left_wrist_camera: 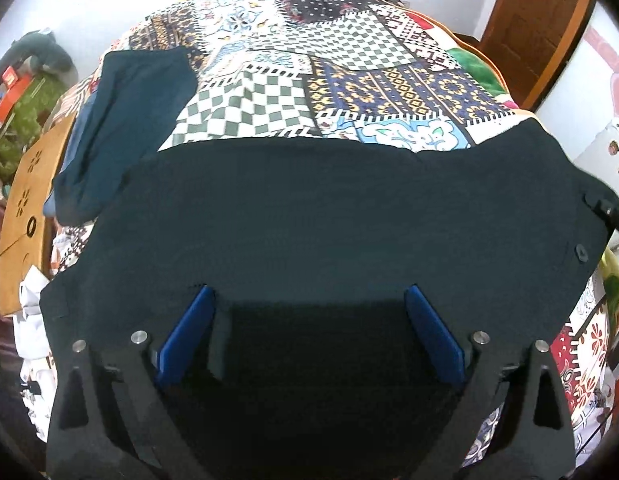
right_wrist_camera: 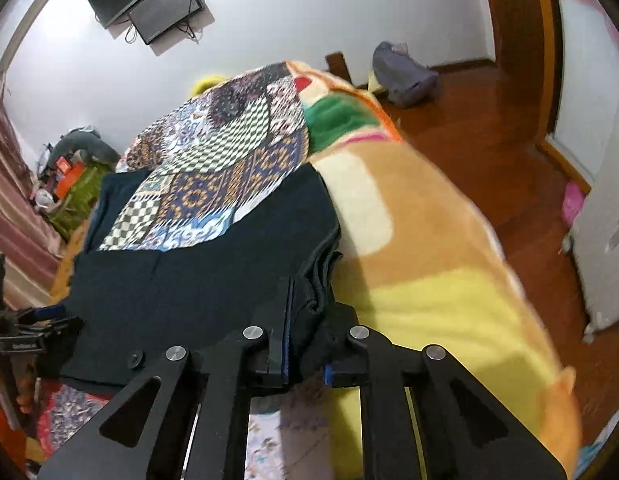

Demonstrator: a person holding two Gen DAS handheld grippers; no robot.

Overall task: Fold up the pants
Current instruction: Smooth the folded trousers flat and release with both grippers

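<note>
bed: patchwork bedspread (left_wrist_camera: 349,80) under everything | pants (left_wrist_camera: 309,216): dark, spread flat across bedspread's near edge | my left gripper (left_wrist_camera: 309,300): jaws wide apart over the pants | my right gripper (right_wrist_camera: 309,312): jaws clamped on pants' bunched edge

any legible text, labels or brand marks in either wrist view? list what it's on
No text reads clearly.
Black camera clamp, right wrist view, lower left: small pale lettering, too blurred to read.
Orange box on the cluttered side surface: white mark, too small to read.
White appliance: round stickers, no readable words.
Wall screen: dark, no text.
Pants: no visible label.
</note>
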